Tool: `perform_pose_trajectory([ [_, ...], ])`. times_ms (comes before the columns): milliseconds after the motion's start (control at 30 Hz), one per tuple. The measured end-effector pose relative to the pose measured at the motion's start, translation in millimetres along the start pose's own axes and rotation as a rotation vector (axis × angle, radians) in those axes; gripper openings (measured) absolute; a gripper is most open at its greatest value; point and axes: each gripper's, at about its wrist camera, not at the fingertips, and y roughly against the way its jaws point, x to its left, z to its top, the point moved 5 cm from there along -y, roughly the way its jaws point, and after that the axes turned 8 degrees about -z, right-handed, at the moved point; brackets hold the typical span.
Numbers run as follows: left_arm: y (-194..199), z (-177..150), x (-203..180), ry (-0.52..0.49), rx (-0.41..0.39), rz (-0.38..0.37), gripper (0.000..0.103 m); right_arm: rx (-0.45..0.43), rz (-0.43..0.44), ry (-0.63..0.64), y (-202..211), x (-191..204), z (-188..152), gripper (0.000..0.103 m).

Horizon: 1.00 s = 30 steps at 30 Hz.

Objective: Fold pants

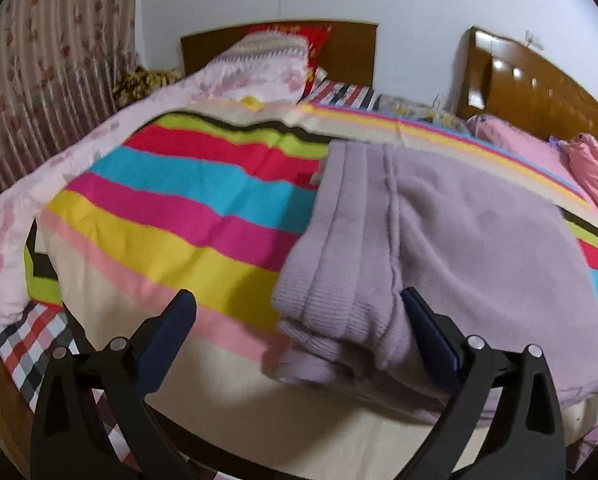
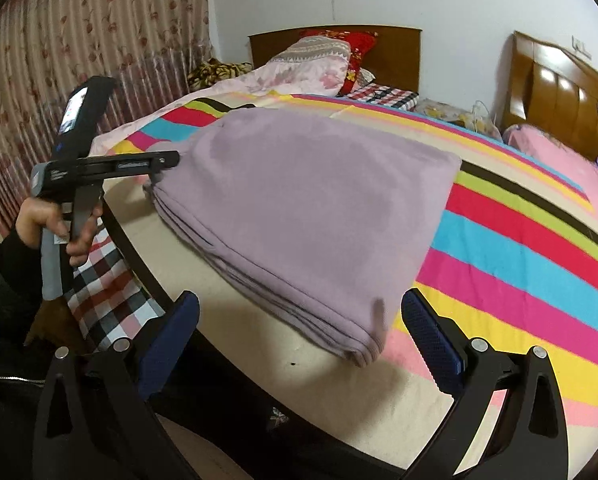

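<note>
One pair of lilac fleece pants [image 2: 307, 216] lies folded into a thick, layered rectangle on the striped bedspread [image 2: 519, 248], near the foot of the bed. In the left wrist view the pants [image 1: 439, 248] show ribbed cuffs stacked at the near left end and a raised seam running away from the camera.

Both blue-padded fingers of the left hand-held gripper [image 1: 299, 320] stand wide apart, gripping nothing; the right-side finger [image 1: 431, 336] sits against the near edge of the pants, while the other hangs over bare bedspread [image 1: 171, 216]. Seen from the right wrist, that left hand-held gripper [image 2: 161, 160] reaches the far left corner of the folded stack, held by a hand [image 2: 55, 220] in a dark sleeve.

Equally spread, the right hand-held gripper [image 2: 299, 320] holds nothing, its fingers either side of the near corner of the pants without touching them.

Beyond the bedspread lie a pink floral quilt [image 2: 299, 68], a red pillow [image 2: 359, 52] against a wooden headboard [image 2: 399, 56], and a checked sheet [image 2: 107, 288] at the bed's edge. Striped floral curtains [image 2: 79, 48] hang on the left, and a second headboard [image 2: 559, 96] stands on the right.
</note>
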Motion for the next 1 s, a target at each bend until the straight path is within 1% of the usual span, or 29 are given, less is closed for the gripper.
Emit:
perform_pose_trajectory([
  [67,-0.5,1.5,1.5,0.005,0.001,-0.003,0.101,0.004,0.004,-0.004,-1.6,0.3,-0.2,0.098],
  [200,-5.5,-6.8,8.6,0.060,0.014,-0.029,0.102,0.012,0.003,0.017,-3.6,6.1,-3.1,0.098],
  [367,-0.1,-9.6,9.8,0.043,0.005,-0.023,0.102,0.001,-0.003,0.005,2.2,2.7,-1.0,0.098],
  [467,14.4,-11.0,8.2,0.054,0.003,-0.036,0.101,-0.010,-0.007,0.004,6.8,2.1,2.1,0.098],
  [500,23.9,-11.2,4.6,0.050,-0.014,-0.046,0.101,-0.016,-0.011,0.005,9.7,2.5,3.0,0.098],
  [533,37.3,-11.3,-2.8,0.022,-0.043,-0.063,0.101,-0.023,-0.011,0.004,12.7,2.7,3.9,0.098],
  [633,82.7,-10.2,-41.5,-0.139,-0.168,-0.123,0.101,-0.056,-0.022,0.003,26.4,6.1,7.0,0.098],
  [733,104.5,-12.9,-71.8,-0.219,-0.222,-0.130,0.101,-0.087,-0.048,0.018,39.7,11.2,9.1,0.098],
  [800,109.5,-16.1,-88.4,-0.246,-0.233,-0.107,0.101,-0.095,-0.077,0.032,46.4,14.3,7.2,0.098],
  [867,111.6,-23.3,-99.1,-0.265,-0.251,-0.032,0.101,-0.088,-0.099,0.047,49.3,15.6,3.0,0.098],
  [900,111.1,-26.5,-105.2,-0.280,-0.263,-0.017,0.101,-0.075,-0.105,0.055,49.5,16.0,-1.8,0.098],
  [967,105.4,-30.0,-110.8,-0.287,-0.241,-0.030,0.101,-0.046,-0.114,0.060,47.3,15.1,-10.2,0.098],
  [1000,101.0,-33.0,-113.5,-0.276,-0.211,-0.057,0.101,-0.029,-0.122,0.061,45.5,13.9,-15.9,0.098],
])
